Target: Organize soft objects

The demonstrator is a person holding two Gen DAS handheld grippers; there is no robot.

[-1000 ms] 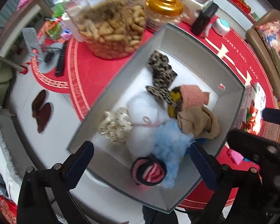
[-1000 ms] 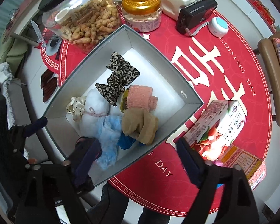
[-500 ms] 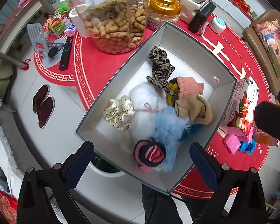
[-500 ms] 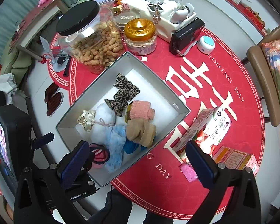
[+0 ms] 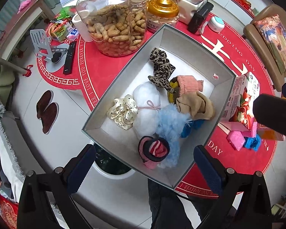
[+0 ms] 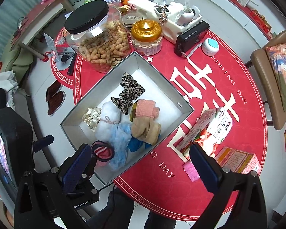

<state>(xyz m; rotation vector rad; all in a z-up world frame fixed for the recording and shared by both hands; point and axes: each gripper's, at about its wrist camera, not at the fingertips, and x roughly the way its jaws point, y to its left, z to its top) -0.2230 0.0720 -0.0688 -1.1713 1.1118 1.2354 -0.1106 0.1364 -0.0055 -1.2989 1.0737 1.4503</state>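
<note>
While both tools gape wide and empty above it, the grey box [image 5: 188,43] holds the soft items.

Bright, even daylight, soft shadows, sharp centre, strong fisheye bending and dark vignette at edges.

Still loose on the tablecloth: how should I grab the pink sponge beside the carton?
Pinch the pink sponge across its short sides, from straight above. It lies flat, and the carton blocks a sideways approach.
</note>
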